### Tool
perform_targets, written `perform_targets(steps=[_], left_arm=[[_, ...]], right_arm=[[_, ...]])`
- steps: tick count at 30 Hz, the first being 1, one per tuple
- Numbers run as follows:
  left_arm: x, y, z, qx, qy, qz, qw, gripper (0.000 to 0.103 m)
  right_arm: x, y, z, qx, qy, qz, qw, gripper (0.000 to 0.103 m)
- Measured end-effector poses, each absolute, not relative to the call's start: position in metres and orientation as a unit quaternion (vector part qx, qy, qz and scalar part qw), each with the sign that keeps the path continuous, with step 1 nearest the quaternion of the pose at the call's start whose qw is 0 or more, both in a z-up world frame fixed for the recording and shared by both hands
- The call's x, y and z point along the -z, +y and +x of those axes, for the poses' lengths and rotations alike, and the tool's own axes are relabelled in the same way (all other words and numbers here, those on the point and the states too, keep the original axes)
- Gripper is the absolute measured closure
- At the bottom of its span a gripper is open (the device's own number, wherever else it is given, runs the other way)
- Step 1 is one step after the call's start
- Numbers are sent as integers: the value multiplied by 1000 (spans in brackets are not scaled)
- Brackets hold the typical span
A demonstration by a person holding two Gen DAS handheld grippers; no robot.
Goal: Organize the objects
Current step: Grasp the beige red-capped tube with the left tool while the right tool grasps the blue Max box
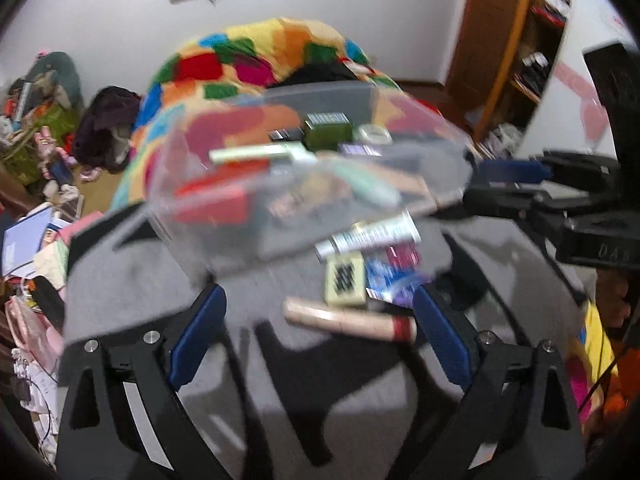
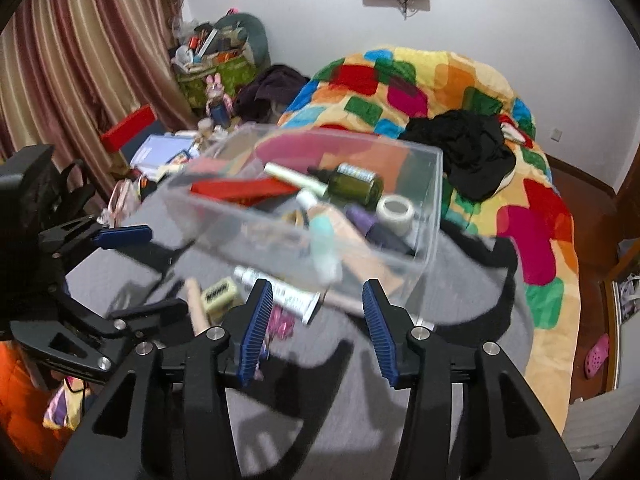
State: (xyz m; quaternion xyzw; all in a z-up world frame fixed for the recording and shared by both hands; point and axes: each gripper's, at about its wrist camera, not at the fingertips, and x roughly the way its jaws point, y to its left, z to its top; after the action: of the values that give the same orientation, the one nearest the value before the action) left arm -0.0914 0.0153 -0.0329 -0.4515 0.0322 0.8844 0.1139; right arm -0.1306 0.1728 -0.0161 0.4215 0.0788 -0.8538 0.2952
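Note:
A clear plastic box (image 1: 248, 184) (image 2: 424, 184) stands on a grey cloth (image 1: 260, 288) (image 2: 460, 304). It holds a red box (image 2: 244, 190), a green bottle (image 2: 356, 184), a tape roll (image 2: 396, 212) and tubes. In front of it lie a white tube (image 1: 372, 236) (image 2: 288, 294), a cream packet (image 1: 345, 278) (image 2: 219, 293), a beige stick (image 1: 348, 320) (image 2: 196, 308) and a blue-pink packet (image 1: 396, 272). My left gripper (image 1: 320, 332) is open over the stick and empty; it also shows in the right wrist view (image 2: 132, 276). My right gripper (image 2: 316, 332) is open near the white tube and empty.
A bed with a colourful patchwork quilt (image 2: 420, 88) lies behind, with black clothes (image 2: 468, 148) on it. Clutter of bags, books and toys (image 2: 212, 64) sits at the left by a striped curtain (image 2: 80, 60). A wooden shelf (image 1: 516, 48) stands at the right.

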Motion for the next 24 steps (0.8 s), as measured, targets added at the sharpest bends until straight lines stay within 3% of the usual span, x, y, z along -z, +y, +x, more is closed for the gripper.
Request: perform_targets(steps=[19, 21, 24], left_arm=[[69, 30, -119, -843, 64, -514, 147, 8], [68, 28, -116, -847, 63, -508, 144, 17], [64, 23, -111, -854, 60, -499, 135, 19]], right_arm=[[50, 159, -110, 812, 100, 466, 336, 60], [53, 157, -110, 810, 105, 468, 337, 60], [56, 152, -108, 808, 109, 468, 340, 60]])
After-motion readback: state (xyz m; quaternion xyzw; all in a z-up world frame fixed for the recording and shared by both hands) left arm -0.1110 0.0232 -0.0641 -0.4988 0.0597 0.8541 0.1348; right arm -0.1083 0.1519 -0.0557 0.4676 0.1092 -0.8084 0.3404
